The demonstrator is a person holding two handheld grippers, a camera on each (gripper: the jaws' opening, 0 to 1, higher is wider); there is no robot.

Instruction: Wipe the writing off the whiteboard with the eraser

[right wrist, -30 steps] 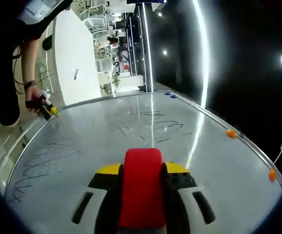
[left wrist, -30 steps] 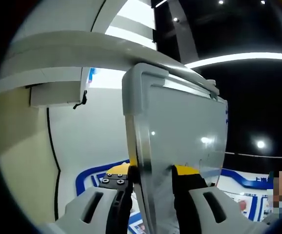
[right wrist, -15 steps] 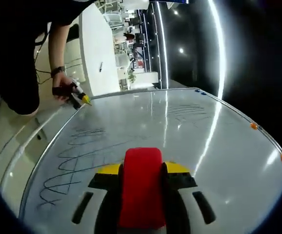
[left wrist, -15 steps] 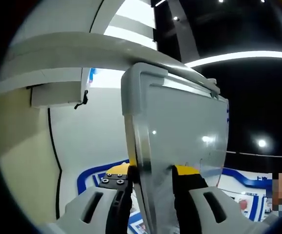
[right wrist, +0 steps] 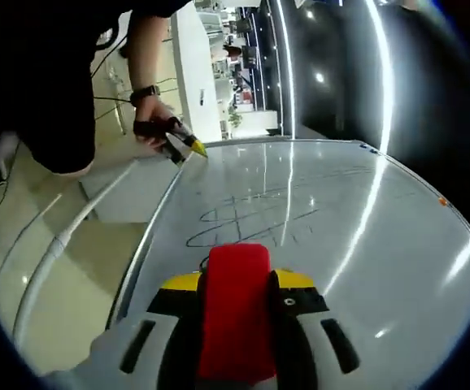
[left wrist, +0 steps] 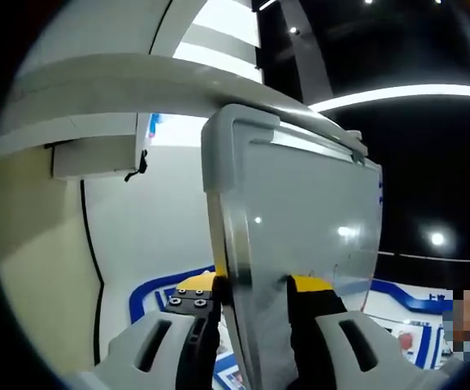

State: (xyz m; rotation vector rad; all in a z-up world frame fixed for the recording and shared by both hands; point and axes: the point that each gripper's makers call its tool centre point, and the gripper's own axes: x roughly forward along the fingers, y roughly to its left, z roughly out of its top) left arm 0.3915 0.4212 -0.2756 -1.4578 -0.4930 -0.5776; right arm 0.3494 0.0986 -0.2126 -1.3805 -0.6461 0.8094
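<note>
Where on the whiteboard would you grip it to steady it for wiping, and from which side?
Grip the whiteboard at its thin framed edge, coming edge-on so one jaw lands on each face. The left gripper does this, and the writing stays open to the red eraser.

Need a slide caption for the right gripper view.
Right gripper clamps the red eraser against the whiteboard beside remaining scribbles.

The whiteboard point(right wrist: 357, 244) bears dark scribbled writing point(right wrist: 255, 219) across its surface
</note>
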